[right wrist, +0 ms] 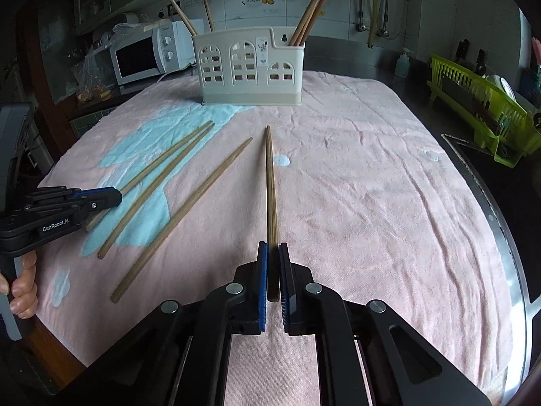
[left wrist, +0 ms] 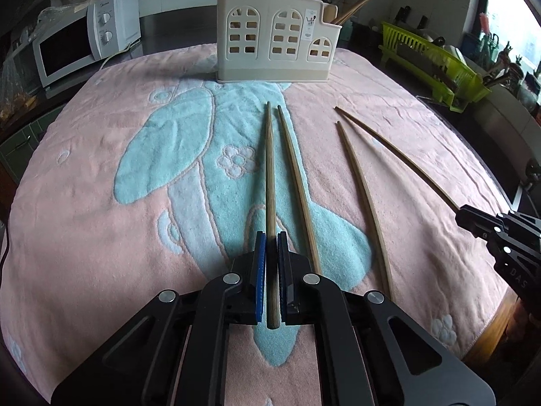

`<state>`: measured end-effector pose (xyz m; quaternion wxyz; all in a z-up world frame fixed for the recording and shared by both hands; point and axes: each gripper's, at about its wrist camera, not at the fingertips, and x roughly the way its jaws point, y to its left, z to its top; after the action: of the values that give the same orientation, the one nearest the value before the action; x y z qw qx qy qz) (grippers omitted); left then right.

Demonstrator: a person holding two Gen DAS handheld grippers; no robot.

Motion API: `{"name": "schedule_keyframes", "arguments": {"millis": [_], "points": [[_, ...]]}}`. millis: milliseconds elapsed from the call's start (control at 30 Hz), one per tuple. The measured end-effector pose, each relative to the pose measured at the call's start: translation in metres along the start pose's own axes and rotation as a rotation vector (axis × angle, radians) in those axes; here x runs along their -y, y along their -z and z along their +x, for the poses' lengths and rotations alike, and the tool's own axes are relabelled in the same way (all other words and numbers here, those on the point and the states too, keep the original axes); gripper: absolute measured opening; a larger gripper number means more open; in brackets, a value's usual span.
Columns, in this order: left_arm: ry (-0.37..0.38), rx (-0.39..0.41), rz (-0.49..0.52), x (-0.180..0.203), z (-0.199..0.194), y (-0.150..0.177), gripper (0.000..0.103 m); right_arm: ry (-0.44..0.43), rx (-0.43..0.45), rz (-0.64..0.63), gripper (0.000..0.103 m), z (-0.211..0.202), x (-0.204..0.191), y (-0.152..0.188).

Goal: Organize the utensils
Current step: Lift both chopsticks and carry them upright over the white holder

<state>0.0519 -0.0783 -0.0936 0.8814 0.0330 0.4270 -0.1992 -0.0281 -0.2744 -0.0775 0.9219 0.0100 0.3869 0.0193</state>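
Note:
My left gripper [left wrist: 272, 237] is shut on a wooden chopstick [left wrist: 269, 169] that points toward a cream utensil holder [left wrist: 274, 40] at the towel's far edge. A second chopstick [left wrist: 297, 182] lies just right of it on the towel. My right gripper [right wrist: 273, 247] is shut on another chopstick [right wrist: 269, 176], also pointing toward the holder [right wrist: 250, 67]. A loose chopstick [right wrist: 182, 216] lies to its left. The holder has several chopsticks standing in it [right wrist: 311, 13]. The left gripper shows in the right wrist view [right wrist: 101, 198], the right gripper in the left wrist view [left wrist: 473, 218].
A pink and teal towel [left wrist: 101, 186] covers the table. A white microwave [left wrist: 84, 40] stands at the back left. A green dish rack [left wrist: 436, 64] stands at the right. The table's right edge has a metal rim [right wrist: 507, 237].

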Motion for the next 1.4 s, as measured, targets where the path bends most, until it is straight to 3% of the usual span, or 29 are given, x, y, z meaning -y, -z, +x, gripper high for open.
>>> {"name": "schedule_keyframes", "arguments": {"millis": [267,500,867,1400], "points": [[0.043,0.132,-0.03,-0.01,-0.032,-0.019,0.005,-0.039,0.156,-0.001,0.006,-0.043,0.005,-0.039],[0.074,0.221,-0.035,-0.014,-0.048,-0.039,0.005,-0.11,0.235,0.026,0.006,-0.057,0.013,-0.082],[0.103,0.293,-0.043,-0.026,-0.061,-0.088,0.005,-0.157,0.302,0.011,0.006,-0.067,0.024,-0.152],[0.093,0.438,-0.024,-0.028,-0.107,-0.177,0.005,-0.134,0.354,-0.036,0.006,-0.092,0.053,-0.253]]}}
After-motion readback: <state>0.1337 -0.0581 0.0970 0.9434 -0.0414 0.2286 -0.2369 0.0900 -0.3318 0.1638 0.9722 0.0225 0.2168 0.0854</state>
